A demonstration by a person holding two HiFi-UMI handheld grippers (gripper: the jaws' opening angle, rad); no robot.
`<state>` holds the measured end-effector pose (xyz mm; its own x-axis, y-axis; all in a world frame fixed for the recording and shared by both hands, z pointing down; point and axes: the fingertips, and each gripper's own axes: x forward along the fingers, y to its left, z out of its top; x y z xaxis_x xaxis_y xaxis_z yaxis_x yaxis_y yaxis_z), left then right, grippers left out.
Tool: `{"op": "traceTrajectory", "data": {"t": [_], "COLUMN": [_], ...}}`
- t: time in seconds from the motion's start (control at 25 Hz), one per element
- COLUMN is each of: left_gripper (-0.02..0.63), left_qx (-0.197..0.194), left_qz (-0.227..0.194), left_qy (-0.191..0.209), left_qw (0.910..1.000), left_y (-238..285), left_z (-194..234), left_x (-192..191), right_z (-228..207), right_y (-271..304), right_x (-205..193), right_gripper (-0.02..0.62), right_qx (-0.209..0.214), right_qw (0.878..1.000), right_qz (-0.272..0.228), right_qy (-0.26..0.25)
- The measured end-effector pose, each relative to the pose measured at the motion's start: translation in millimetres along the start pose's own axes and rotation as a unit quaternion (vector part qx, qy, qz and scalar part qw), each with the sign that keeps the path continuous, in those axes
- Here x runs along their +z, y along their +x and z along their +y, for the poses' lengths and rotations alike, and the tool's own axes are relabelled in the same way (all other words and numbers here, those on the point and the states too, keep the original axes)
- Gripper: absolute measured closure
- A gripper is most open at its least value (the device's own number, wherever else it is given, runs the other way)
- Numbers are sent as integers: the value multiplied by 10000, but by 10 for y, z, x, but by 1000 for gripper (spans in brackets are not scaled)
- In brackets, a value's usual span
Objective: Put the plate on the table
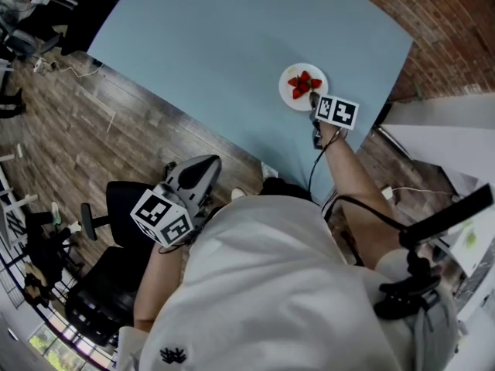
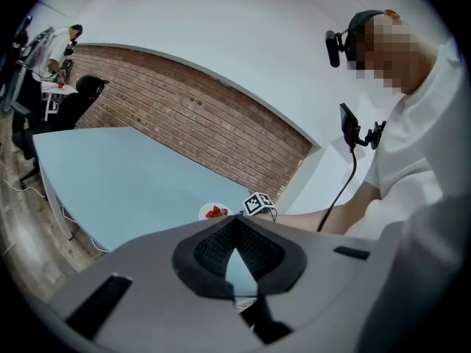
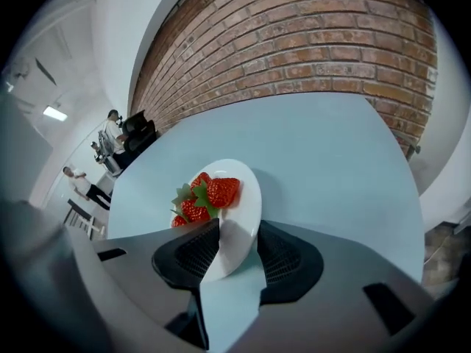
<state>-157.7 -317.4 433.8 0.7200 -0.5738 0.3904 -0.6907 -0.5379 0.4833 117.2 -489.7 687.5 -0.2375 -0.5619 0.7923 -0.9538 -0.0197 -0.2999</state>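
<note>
A white plate point(image 1: 303, 87) point(image 3: 239, 197) with strawberries point(image 3: 213, 192) lies flat on the light blue table point(image 1: 232, 37) point(image 3: 338, 160), near its right edge. My right gripper point(image 1: 314, 99) point(image 3: 239, 235) is open at the plate's near side. The rim sits between its jaws, with a gap beside the right pad. In the left gripper view, the plate point(image 2: 215, 212) shows small and far off, beside the right gripper's marker cube. My left gripper point(image 1: 205, 165) point(image 2: 235, 223) hangs off the table by the person's hip, shut and empty.
A black office chair point(image 1: 100, 284) stands on the wooden floor at the lower left. The brick wall point(image 3: 316, 43) rises just behind the table. White furniture point(image 1: 441, 130) stands right of the table. People point(image 3: 110, 134) sit at desks far back.
</note>
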Motion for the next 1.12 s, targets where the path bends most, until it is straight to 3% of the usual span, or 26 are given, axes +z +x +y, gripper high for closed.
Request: {"op": "traceTrajectory", "data": {"t": [0.36,0.92,1.12], "left_gripper": [606,607,606], "left_qx": [5,34,-49], "left_qz": [58,126,73], "left_qy": [1,100,219], "left_qw": [10000,9999,9997], "left_y": [67,106,85], "left_z": [-30,-72,-119], "left_x": [-6,8,9], "right_z": [-188,-163,-159], "right_y": [32,-64,-254], "right_x": [-26,27,13], "right_gripper": [420,420,420], "right_qx": [-521,-340,-216], "right_qw": [9951,9937,9950], "right_qz": [37,-207,-372], "right_qy": [-843,-1043,-897]}}
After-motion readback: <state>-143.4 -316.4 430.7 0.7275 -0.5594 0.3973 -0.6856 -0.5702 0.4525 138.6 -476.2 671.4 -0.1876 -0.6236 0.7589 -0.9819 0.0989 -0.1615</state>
